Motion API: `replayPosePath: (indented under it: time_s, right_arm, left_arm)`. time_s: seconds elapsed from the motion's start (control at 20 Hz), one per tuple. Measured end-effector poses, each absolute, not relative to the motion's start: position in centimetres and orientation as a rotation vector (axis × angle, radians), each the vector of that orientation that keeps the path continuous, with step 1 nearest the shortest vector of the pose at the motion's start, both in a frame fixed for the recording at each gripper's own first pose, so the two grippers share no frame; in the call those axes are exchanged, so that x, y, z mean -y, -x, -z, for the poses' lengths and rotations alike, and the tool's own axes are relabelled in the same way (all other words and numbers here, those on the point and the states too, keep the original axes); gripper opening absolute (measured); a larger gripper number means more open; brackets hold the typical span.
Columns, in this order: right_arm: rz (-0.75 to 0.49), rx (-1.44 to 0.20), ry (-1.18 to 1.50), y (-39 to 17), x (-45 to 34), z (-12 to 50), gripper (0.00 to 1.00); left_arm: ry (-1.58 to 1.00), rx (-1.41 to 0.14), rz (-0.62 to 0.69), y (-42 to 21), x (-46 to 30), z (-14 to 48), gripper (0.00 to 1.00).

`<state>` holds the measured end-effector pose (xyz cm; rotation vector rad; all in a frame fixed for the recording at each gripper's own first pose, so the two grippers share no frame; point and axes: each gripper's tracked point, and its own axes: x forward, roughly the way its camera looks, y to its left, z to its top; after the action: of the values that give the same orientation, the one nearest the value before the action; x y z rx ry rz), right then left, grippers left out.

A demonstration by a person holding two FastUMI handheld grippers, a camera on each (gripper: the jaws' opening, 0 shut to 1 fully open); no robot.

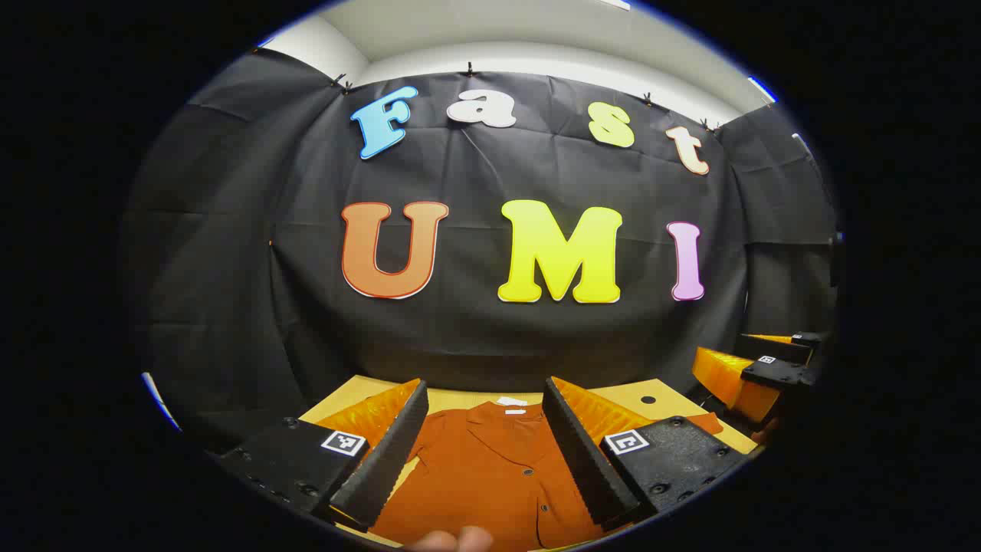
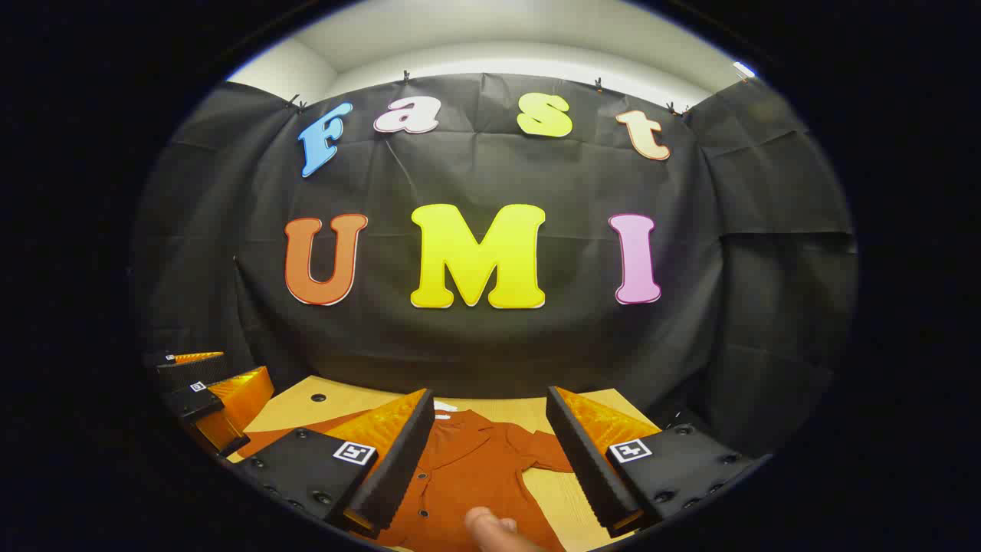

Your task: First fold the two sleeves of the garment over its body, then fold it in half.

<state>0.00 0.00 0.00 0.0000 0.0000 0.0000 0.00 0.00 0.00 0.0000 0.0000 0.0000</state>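
A rust-orange button shirt [image 1: 490, 468] lies flat on the wooden table [image 1: 644, 392], collar and white neck label toward the far wall. My left gripper [image 1: 485, 395] hovers open above the shirt's front, nothing between its fingers. The right gripper [image 1: 755, 356] hangs farther off at the right edge of the left gripper view. In the right gripper view the shirt [image 2: 467, 468] spreads below my open right gripper [image 2: 490, 399], one short sleeve [image 2: 548, 452] lying out to the right on the table [image 2: 571, 491]. At the left of that view is the left gripper [image 2: 230, 372].
The black cloth wall stands close behind the table's far edge. A small dark hole [image 1: 648, 399] marks the tabletop near the back right. A person's fingertip [image 2: 490, 529] shows at the bottom of the right gripper view.
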Motion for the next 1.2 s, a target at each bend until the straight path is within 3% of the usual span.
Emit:
replayPosePath:
  time_s: [0.75,1.05,1.2]
  right_arm:
    - [0.039,0.001,-0.018,-2.4,3.6,0.1,0.94]
    - [0.234,0.06,0.02,-9.2,15.0,-0.9,0.94]
    - [0.358,0.006,0.082,-13.7,22.9,1.4,0.94]
  left_arm:
    - [-0.026,-0.013,-0.007,0.2,-0.4,0.1,0.97]
    - [-0.03,-0.008,-0.021,-0.2,0.8,-0.5,0.97]
    - [-0.023,-0.009,0.005,-0.9,2.4,-0.6,0.97]
